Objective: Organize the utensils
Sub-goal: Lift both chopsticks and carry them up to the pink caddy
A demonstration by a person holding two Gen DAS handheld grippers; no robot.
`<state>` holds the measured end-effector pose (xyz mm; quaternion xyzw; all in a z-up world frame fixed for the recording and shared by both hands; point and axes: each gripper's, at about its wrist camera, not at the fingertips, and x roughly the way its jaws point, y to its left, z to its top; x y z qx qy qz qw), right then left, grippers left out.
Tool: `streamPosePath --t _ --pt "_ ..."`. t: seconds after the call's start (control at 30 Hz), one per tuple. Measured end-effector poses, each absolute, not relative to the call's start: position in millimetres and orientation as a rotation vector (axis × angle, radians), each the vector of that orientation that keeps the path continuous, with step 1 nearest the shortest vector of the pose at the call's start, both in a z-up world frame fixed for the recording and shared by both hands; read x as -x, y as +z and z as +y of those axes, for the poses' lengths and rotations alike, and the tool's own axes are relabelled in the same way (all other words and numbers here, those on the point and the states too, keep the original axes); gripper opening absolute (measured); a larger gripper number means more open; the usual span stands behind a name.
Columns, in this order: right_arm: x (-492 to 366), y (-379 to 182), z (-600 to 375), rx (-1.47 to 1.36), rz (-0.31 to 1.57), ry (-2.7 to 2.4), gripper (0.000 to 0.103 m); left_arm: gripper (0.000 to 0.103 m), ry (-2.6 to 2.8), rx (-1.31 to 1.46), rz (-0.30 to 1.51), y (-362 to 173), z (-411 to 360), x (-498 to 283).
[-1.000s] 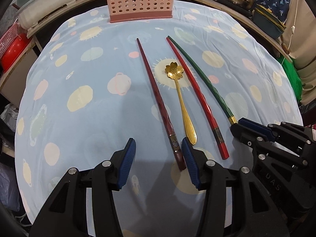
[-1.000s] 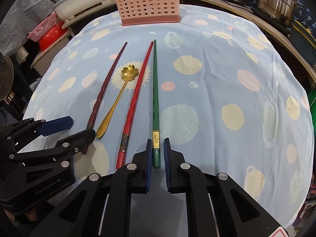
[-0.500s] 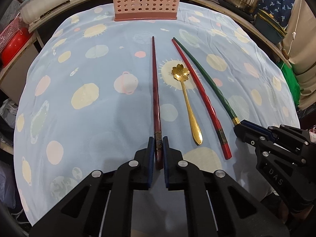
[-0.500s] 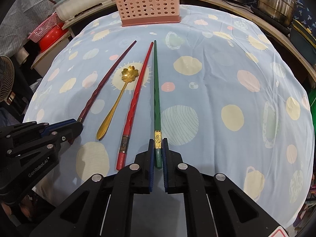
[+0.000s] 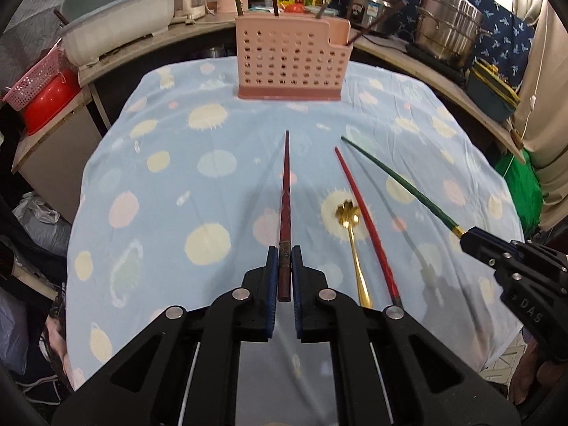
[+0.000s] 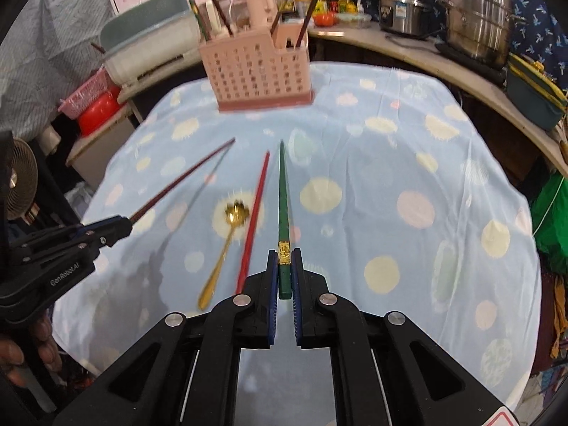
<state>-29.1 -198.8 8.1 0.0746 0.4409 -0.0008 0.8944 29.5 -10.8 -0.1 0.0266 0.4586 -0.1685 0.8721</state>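
Blue spotted cloth covers the desk (image 5: 149,191); the pink basket (image 5: 291,60) stands at its far edge. The left tool (image 5: 285,266) is clamped on the maroon chopstick (image 5: 285,184), the right tool (image 6: 284,269) on the green chopstick (image 6: 283,195), both lifted. Carry them level, tips first, into the basket. Writing: "GenRobot.AI" and "DAS" on the tools.

Pale-blue spotted cloth (image 5: 159,191), pink basket (image 5: 291,64), gold spoon (image 5: 356,248).
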Motion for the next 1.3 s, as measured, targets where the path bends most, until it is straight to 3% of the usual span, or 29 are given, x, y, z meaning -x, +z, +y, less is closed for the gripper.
streamPosePath --t 0.53,1.3 --pt "-33 111 -211 -0.169 0.671 0.026 0.007 0.007 -0.344 -0.054 0.740 96 -21 -91" --pt "-119 188 -212 -0.164 0.502 0.041 0.007 0.005 -0.341 -0.034 0.541 195 -25 -160"
